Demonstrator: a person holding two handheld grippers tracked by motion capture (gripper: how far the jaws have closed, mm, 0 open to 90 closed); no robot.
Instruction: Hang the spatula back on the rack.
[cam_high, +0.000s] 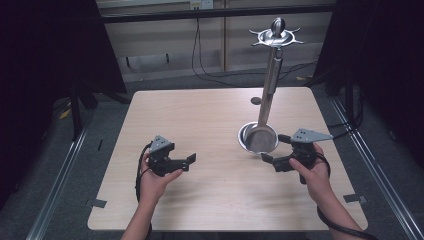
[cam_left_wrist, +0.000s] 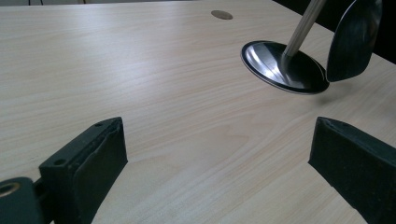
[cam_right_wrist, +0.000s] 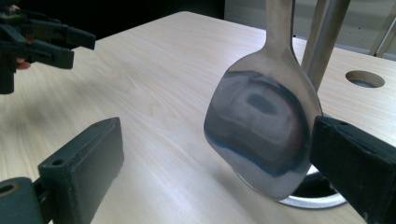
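A shiny steel spatula hangs from a tall metal utensil stand whose round base sits on the right half of the pale wooden desk. The right gripper is spread wide just beside the blade. The left gripper, also wide and empty, hovers well apart to the left.

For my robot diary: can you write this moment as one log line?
left gripper: open, nothing held | right gripper: open, near spatula | spatula: hanging on stand
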